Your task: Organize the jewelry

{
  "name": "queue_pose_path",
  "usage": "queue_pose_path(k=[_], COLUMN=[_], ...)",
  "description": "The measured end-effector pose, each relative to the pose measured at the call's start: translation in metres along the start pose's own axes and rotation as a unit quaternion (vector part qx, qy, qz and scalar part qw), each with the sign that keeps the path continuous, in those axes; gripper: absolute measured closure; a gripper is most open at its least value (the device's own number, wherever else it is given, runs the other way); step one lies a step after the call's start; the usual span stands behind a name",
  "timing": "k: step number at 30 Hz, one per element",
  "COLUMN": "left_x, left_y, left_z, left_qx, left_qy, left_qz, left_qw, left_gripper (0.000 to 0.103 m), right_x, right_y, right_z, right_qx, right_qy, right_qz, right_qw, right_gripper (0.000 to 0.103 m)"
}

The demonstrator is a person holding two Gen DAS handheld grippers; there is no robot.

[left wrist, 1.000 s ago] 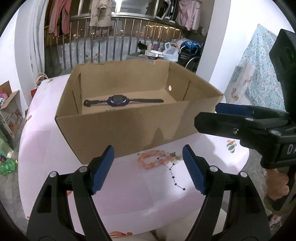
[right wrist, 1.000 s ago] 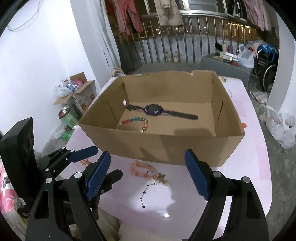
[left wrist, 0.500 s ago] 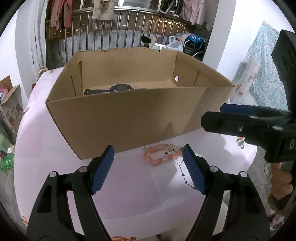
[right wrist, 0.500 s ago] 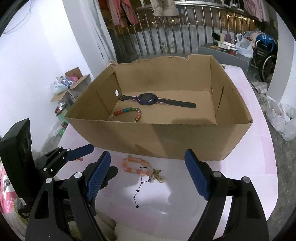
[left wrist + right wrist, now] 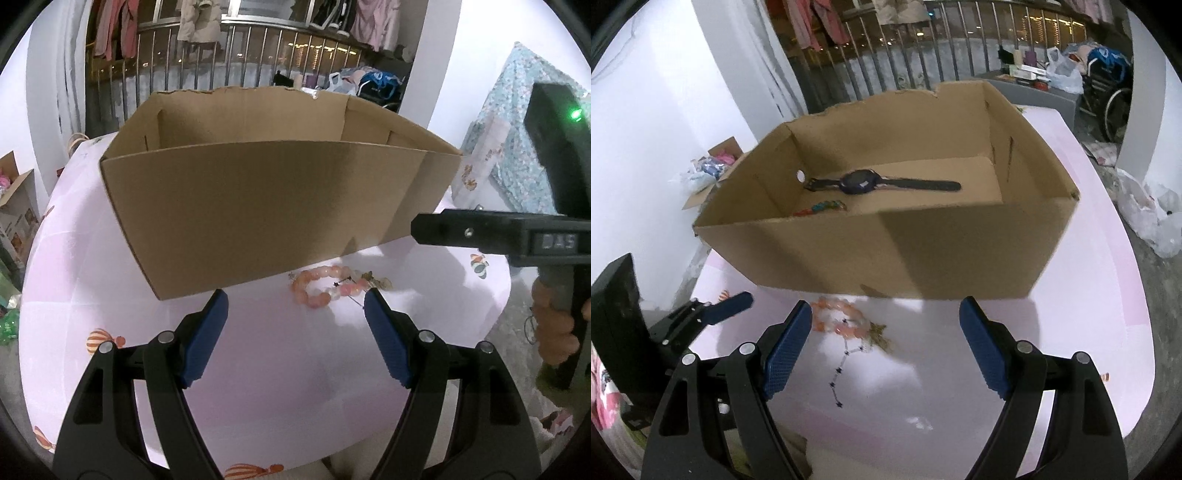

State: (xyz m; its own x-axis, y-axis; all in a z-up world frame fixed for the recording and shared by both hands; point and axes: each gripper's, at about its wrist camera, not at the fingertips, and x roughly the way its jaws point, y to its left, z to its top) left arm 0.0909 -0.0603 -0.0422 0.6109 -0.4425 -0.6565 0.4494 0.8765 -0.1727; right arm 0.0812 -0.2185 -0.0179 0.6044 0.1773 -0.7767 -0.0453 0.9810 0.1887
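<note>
A pink bead bracelet [image 5: 319, 286] [image 5: 836, 319] lies on the pink table just in front of a cardboard box [image 5: 266, 206] [image 5: 960, 254]. A thin dark star chain [image 5: 846, 363] with a gold charm [image 5: 879, 330] lies tangled with the bracelet. Inside the box, in the right wrist view, lie a dark blue watch [image 5: 879, 182] and a multicoloured bead bracelet [image 5: 820, 207]. My left gripper [image 5: 295, 332] is open and empty, low over the table, with the pink bracelet just ahead of its right finger. My right gripper [image 5: 886, 339] is open and empty, just right of the bracelet.
The round table [image 5: 92, 266] has a pink cloth with balloon prints. Its right edge [image 5: 1145, 332] drops to a grey floor with plastic bags [image 5: 1148, 218]. Small open boxes [image 5: 713, 166] stand on the floor at the left. A metal railing [image 5: 258, 48] runs behind.
Both grippers have come lower and closer to the box and the pink bracelet. The box's inside has dropped out of the left wrist view.
</note>
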Motion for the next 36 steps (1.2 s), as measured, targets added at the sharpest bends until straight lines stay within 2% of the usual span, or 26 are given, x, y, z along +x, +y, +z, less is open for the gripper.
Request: queue_pose_path(k=[7, 12, 15, 19, 22, 25, 28, 32, 36], left_x=[0.001, 0.009, 0.010, 0.022, 0.035, 0.042, 0.044, 0.049, 0.049], left_y=[-0.006, -0.015, -0.022, -0.041, -0.049, -0.052, -0.050, -0.044, -0.041], left_z=[-0.010, -0.007, -0.006, -0.007, -0.008, -0.007, -0.001, 0.008, 0.012], left_qx=[0.029, 0.059, 0.094, 0.173, 0.226, 0.254, 0.263, 0.252, 0.251], left_qy=[-0.005, -0.002, -0.001, 0.014, 0.037, 0.059, 0.073, 0.096, 0.095], left_qz=[0.003, 0.004, -0.003, 0.013, 0.024, 0.023, 0.007, -0.029, -0.037], left_qw=[0.9996, 0.9982, 0.9956, 0.9847, 0.9731, 0.9652, 0.9621, 0.9625, 0.9627], left_gripper=[0.032, 0.052, 0.056, 0.063, 0.072, 0.075, 0.076, 0.094, 0.095], right_x=[0.009, 0.014, 0.018, 0.025, 0.028, 0.032, 0.035, 0.036, 0.035], right_y=[-0.015, -0.017, -0.020, -0.027, -0.031, -0.034, -0.033, -0.034, -0.037], right_z=[-0.014, -0.016, -0.017, -0.017, -0.016, -0.015, -0.017, -0.017, -0.018], right_qx=[0.021, 0.013, 0.016, 0.029, 0.035, 0.041, 0.046, 0.049, 0.056], right_qy=[0.010, 0.010, 0.014, 0.020, 0.020, 0.021, 0.022, 0.017, 0.014], right_qz=[0.003, 0.004, 0.007, 0.013, 0.017, 0.022, 0.025, 0.028, 0.031], right_qw=[1.000, 1.000, 1.000, 0.999, 0.999, 0.999, 0.998, 0.998, 0.998], right_gripper=[0.023, 0.025, 0.025, 0.025, 0.025, 0.025, 0.025, 0.025, 0.025])
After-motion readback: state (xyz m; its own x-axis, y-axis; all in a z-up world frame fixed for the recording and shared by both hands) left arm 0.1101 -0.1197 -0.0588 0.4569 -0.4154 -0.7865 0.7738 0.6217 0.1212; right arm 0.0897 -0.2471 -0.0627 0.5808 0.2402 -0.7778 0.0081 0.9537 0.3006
